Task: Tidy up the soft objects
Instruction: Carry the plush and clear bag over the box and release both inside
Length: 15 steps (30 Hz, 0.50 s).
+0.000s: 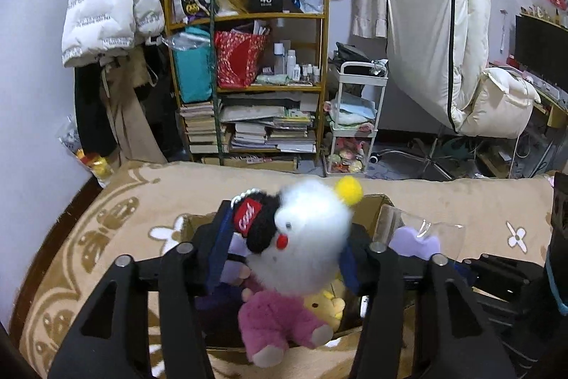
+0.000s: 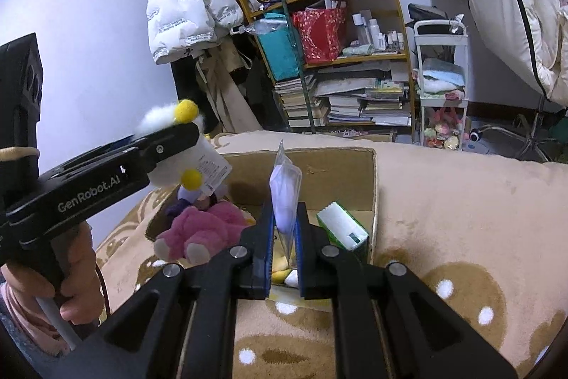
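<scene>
My left gripper (image 1: 284,247) is shut on a white fluffy plush (image 1: 305,237) with a black knit cap and yellow pompoms, held above an open cardboard box (image 1: 380,201). That plush also shows in the right wrist view (image 2: 167,144), pinched by the left gripper (image 2: 170,144). My right gripper (image 2: 285,229) is shut on a clear plastic bag with a pale purple soft item (image 2: 284,198), over the box (image 2: 337,173). In the box lie a pink plush (image 1: 277,318), a yellow plush (image 1: 328,304) and a green-white pack (image 2: 342,226).
The box sits on a beige patterned blanket (image 2: 461,201) on a bed. Behind stand a cluttered wooden shelf (image 1: 255,87), a white trolley (image 1: 355,116), hanging jackets (image 1: 106,9) and a chair with a white duvet (image 1: 454,41).
</scene>
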Each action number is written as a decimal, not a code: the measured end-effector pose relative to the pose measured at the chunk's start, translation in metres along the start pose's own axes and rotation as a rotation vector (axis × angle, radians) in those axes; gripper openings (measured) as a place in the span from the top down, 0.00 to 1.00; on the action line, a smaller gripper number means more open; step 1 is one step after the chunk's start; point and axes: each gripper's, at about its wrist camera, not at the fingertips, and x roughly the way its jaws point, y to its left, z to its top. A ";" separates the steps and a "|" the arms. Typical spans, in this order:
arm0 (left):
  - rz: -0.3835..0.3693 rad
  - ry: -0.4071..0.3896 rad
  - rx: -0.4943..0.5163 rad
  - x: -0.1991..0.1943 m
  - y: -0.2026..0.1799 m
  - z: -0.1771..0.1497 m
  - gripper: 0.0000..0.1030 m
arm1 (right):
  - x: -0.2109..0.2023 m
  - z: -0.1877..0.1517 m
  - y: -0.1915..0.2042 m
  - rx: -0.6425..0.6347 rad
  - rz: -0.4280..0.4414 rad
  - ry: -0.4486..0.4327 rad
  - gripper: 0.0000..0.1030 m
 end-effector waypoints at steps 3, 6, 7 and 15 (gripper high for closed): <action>0.001 0.014 0.004 0.009 -0.002 -0.005 0.36 | 0.006 0.001 -0.006 0.021 0.005 0.015 0.88; 0.017 0.021 0.007 0.013 -0.002 -0.010 0.25 | 0.011 0.000 -0.011 0.038 0.020 0.030 0.86; 0.021 0.024 0.006 0.013 -0.001 -0.011 0.25 | 0.012 -0.001 -0.012 0.041 0.025 0.036 0.85; 0.108 0.049 0.016 0.000 0.010 -0.026 0.07 | 0.013 -0.004 -0.012 0.041 0.033 0.049 0.74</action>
